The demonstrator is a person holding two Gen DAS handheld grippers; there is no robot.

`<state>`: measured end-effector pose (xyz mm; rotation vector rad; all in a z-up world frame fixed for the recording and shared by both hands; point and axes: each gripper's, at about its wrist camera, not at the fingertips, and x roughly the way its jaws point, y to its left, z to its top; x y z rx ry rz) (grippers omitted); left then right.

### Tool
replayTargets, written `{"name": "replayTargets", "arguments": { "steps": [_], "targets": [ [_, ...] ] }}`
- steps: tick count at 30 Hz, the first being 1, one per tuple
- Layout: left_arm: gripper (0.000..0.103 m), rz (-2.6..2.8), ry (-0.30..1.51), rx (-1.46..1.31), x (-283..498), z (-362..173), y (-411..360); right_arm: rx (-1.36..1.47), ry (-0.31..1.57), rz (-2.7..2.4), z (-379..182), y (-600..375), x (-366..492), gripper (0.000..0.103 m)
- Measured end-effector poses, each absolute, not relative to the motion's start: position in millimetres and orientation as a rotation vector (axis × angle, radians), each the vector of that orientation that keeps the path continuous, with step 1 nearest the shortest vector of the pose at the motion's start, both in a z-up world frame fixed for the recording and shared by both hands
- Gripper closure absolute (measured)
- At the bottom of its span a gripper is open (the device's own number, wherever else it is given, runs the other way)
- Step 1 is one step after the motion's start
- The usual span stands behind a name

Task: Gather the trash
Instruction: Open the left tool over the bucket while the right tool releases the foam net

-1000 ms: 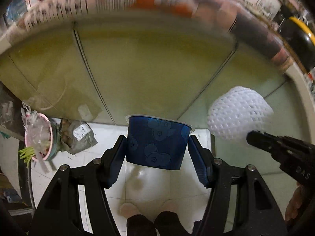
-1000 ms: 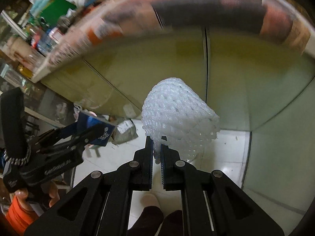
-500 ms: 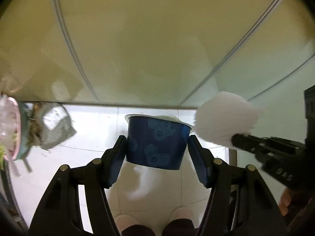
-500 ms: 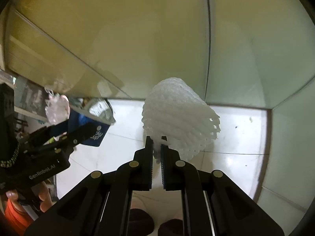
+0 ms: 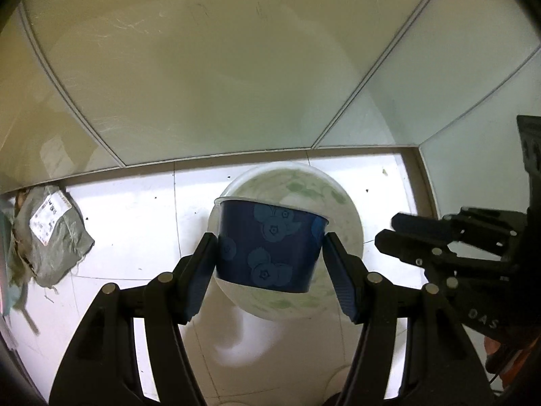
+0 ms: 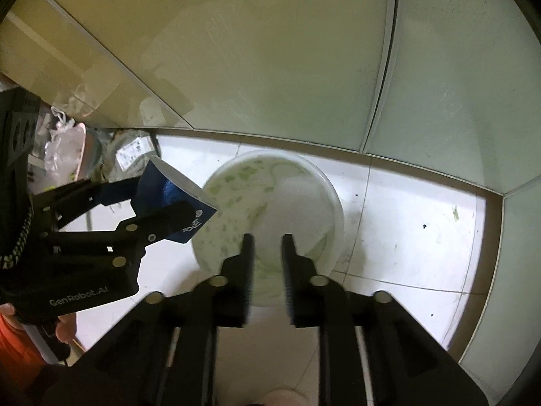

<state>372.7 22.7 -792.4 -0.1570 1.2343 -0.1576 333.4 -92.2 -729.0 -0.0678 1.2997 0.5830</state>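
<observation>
Grippers angled steeply down over bin [image 6: 333, 203]; left jaws pinching blue cup [image 5: 270, 247], right jaws just opening, empty.

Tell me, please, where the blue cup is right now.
The blue cup is clamped in the left claw, centre of the left wrist view, directly above the white bin on the floor.

Both views are fisheye, each looking steeply down along its own tongs at the white tiled floor [image 5: 142, 237] close below, with pale cabinet doors [image 5: 209, 74] curving above. The left view has the right tongs [image 5: 383, 233] at its right edge; the right view has the left tongs [image 6: 159, 199] at its left. Both share the white bin [image 5: 348, 209] and the grey bag [image 5: 50, 233].
</observation>
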Motion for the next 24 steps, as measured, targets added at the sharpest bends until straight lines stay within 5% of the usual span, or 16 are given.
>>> {"name": "replayTargets", "arguments": {
  "steps": [13,24],
  "targets": [
    [0.030,-0.149,1.214,-0.153,369.1,-757.8,25.9,-0.065,1.250,0.530,-663.9,-119.3,323.4,0.075],
    [0.030,-0.106,1.183,-0.138,333.2,-581.9,36.7,-0.005,1.267,0.481,-501.7,-130.4,303.4,0.075]
  ]
}}
